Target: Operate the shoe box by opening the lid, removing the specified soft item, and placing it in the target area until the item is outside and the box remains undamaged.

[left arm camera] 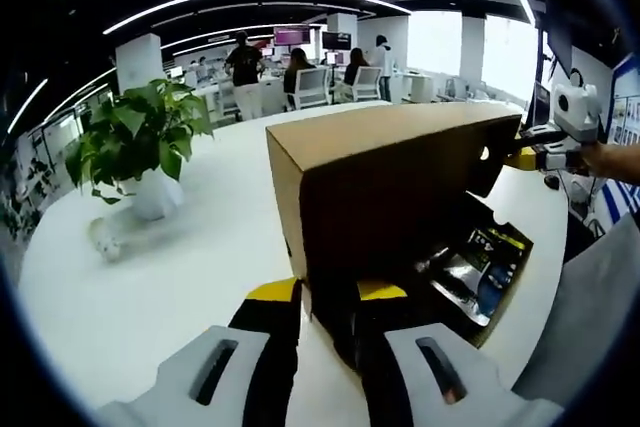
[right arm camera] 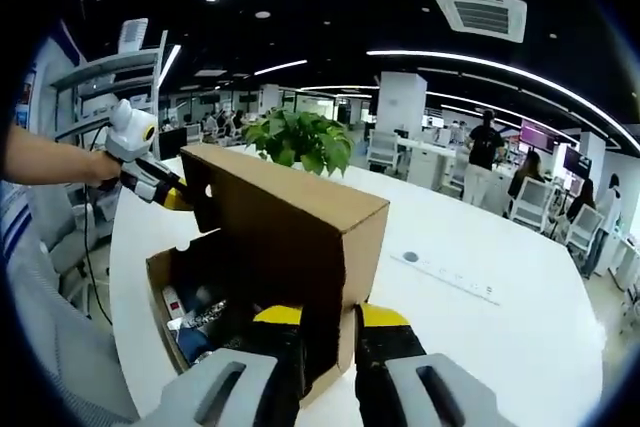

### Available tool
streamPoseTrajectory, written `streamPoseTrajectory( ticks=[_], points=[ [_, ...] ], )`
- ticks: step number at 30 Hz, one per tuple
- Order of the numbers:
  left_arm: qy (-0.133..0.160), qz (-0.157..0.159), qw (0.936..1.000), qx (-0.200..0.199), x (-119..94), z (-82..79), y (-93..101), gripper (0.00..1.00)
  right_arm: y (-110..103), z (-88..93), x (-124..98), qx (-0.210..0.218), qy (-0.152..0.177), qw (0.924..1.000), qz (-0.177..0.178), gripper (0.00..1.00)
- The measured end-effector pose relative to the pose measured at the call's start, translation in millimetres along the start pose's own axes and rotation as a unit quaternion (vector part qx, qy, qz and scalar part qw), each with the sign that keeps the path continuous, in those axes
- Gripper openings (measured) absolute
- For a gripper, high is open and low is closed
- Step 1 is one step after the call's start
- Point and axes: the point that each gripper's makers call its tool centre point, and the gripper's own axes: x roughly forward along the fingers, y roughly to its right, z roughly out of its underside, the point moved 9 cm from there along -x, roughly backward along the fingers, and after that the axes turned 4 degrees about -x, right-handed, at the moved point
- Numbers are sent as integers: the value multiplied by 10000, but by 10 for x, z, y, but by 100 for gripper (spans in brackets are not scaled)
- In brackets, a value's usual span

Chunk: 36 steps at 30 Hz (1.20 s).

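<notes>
1. Shoe box of brown cardboard sits on a white round table, with its lid raised and propped up over the open base.
2. Its long axis runs between the two grippers, one short end toward each camera; in the left gripper view the box stretches away toward the right gripper at the far end.
3. Inside the open base lie dark, glossy packaged items; what they are cannot be told.
4. Left gripper: the yellow-tipped jaws stand narrowly apart and straddle the near corner of the cardboard, seemingly pinching the lid's edge.
5. In the right gripper view, the right gripper has its yellow tips likewise close together on either side of the lid's near corner, gripping that edge.
6. From that same view the left gripper shows at the far end, touching the lid beside a small round hole, held by a person's hand.
7. A potted green plant stands on the table, well apart from the box.
8. Behind, people stand and sit at office desks.
</notes>
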Motion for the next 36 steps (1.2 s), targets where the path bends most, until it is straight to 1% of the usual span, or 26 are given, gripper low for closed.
streamPoseTrajectory(
  ticks=[4, 9, 12, 18, 21, 30, 36],
  points=[
    [28, -21, 10000, -15, 21, -14, -22, 16, 42, -14, 23, -34, -10, 10000, 86, 9],
    [44, -59, 10000, -9, 56, -25, -43, 16, 101, -16, 38, -78, -31, 9998, 183, 1],
    [54, -43, 10000, -62, 81, -25, -58, 16, 117, -17, 51, -54, -16, 9998, 206, 0],
    [60, -50, 10000, -32, 121, -32, -84, 16, 142, -19, 77, 2, 5, 9996, 268, 0],
    [3, -49, 10000, -28, 156, -32, -101, 15, 155, -17, 80, -16, 1, 9997, 264, 0],
    [-174, -18, 9998, -110, 274, 15, -112, 19, 193, -31, 118, -14, -12, 9996, 286, 0],
    [-262, -54, 9996, -105, 325, 77, -142, 17, 216, -36, 145, 42, 4, 9995, 310, 0]
  ],
)
